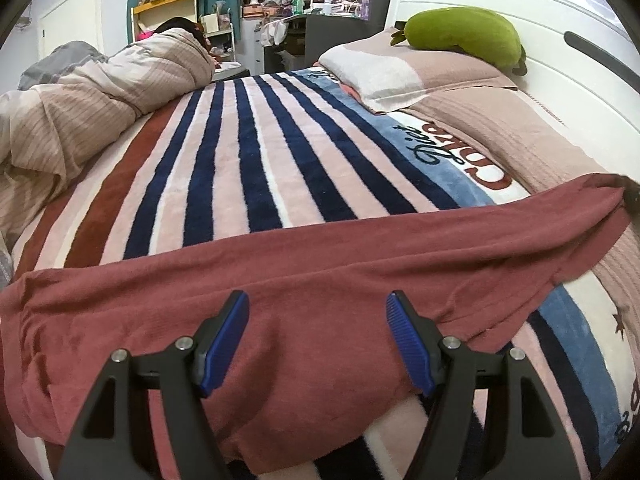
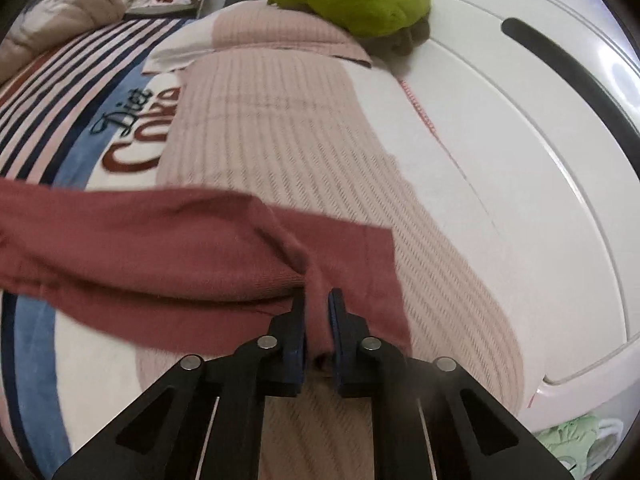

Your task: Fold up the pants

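Dusty-red pants (image 1: 320, 280) lie stretched across the striped blanket on the bed, running from the left edge to the far right. My left gripper (image 1: 318, 304) hovers open over their wide middle part, with cloth showing between the blue pads but not pinched. In the right wrist view the pants (image 2: 140, 252) reach in from the left. My right gripper (image 2: 317, 300) is shut on a bunched fold of that cloth near its end, which lies on the pink pillow. At the far right of the left wrist view a dark tip of the right gripper (image 1: 630, 196) meets the cloth's end.
A striped blanket (image 1: 248, 152) covers the bed. Pink ribbed pillows (image 2: 288, 128) lie along the white headboard (image 2: 500, 120), with a green plush toy (image 1: 460, 34) on top. A bunched beige duvet (image 1: 88, 96) sits at the left. Cluttered shelves stand behind the bed.
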